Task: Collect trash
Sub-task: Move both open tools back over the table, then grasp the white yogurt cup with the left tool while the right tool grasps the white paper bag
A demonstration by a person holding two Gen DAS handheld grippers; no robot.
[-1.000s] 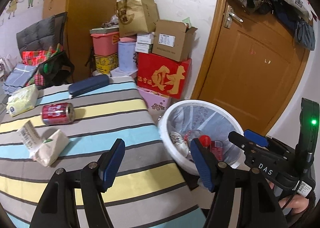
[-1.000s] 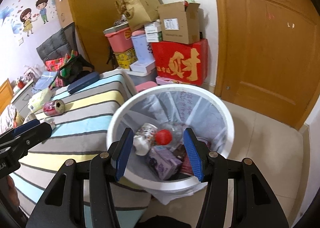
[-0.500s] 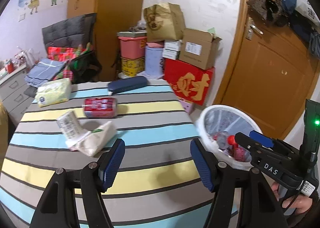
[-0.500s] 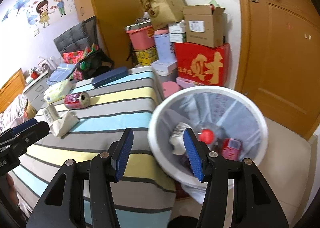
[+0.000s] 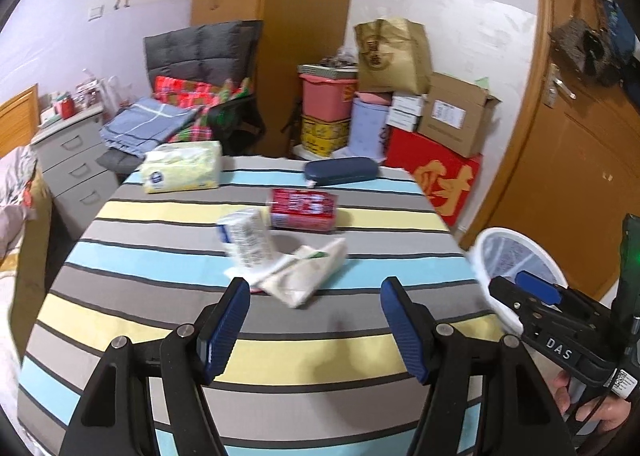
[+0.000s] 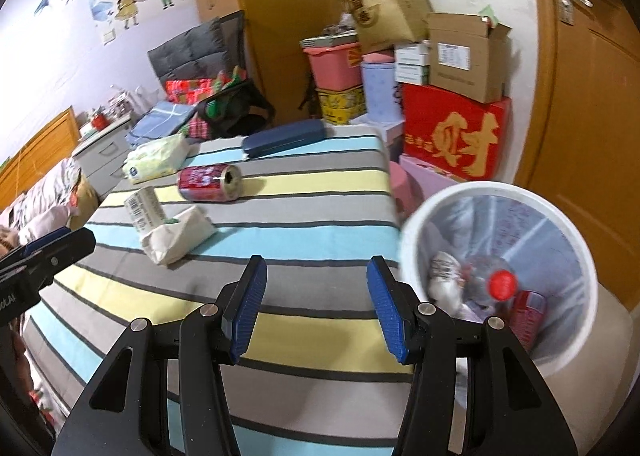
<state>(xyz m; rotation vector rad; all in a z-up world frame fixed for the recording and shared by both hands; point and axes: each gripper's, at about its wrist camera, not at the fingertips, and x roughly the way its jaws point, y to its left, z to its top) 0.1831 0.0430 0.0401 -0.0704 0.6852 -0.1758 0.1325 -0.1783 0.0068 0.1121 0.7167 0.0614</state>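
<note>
Striped table (image 5: 320, 352) with litter and a few belongings on top.
Covered in a cloth of grey, yellow and pale blue bands. Near the middle, a red can (image 5: 304, 209) on its side, open end toward the bin side in the right wrist view (image 6: 210, 183). Just in front of it, a white carton (image 5: 246, 238) leaning on a crumpled paper bag (image 5: 304, 276), the two touching. At the far edge, a dark blue case (image 5: 341, 171) lying flat, and at the far left corner a tissue pack (image 5: 183, 172), well apart from the can. Near half of the cloth bare.
</note>
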